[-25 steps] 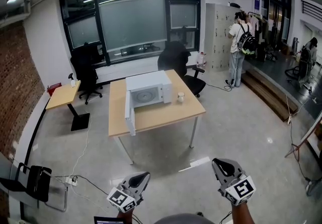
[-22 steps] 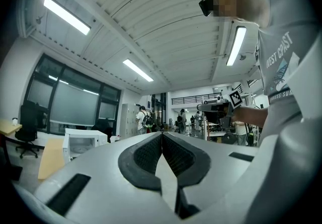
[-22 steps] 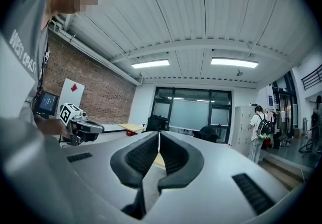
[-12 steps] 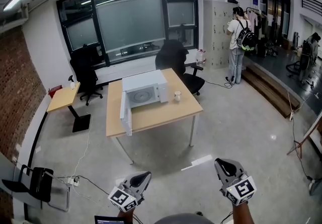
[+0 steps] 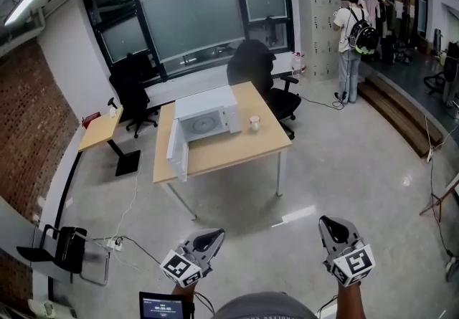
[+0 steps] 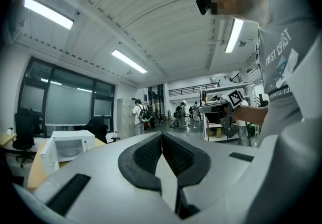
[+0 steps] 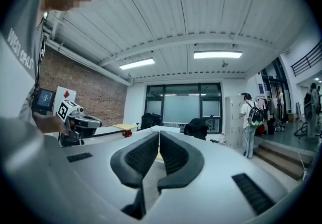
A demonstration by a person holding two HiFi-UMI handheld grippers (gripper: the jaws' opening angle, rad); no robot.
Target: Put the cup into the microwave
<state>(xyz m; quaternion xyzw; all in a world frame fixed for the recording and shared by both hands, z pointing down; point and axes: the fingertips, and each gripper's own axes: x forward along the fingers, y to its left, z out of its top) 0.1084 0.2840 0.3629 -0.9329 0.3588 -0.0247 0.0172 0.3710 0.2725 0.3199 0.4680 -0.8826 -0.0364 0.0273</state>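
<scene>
The person is holding the left gripper (image 5: pixel 214 236) and right gripper (image 5: pixel 332 224) clenched and empty, well apart from the tabletop (image 5: pixel 229 151); next probably means nearing the cup (image 5: pixel 254 122) and opening the jaws.

I log: worktop (image 5: pixel 233 153) carrying microwave (image 5: pixel 208 114), door (image 5: pixel 177 151) open, cup (image 5: pixel 254 122) beside it; left claw (image 5: pixel 214 236), right claw (image 5: pixel 329 224), well apart from it.

The microwave (image 5: pixel 208 113) is white. The table (image 5: pixel 229 158) is light brown. The cup (image 5: pixel 254 122) is pale. At nine o'clock, the brick wall (image 5: pixel 29 131) is red-brown. The left gripper (image 5: pixel 214 234) and right gripper (image 5: pixel 328 224) are grey with black-and-white squares.
</scene>
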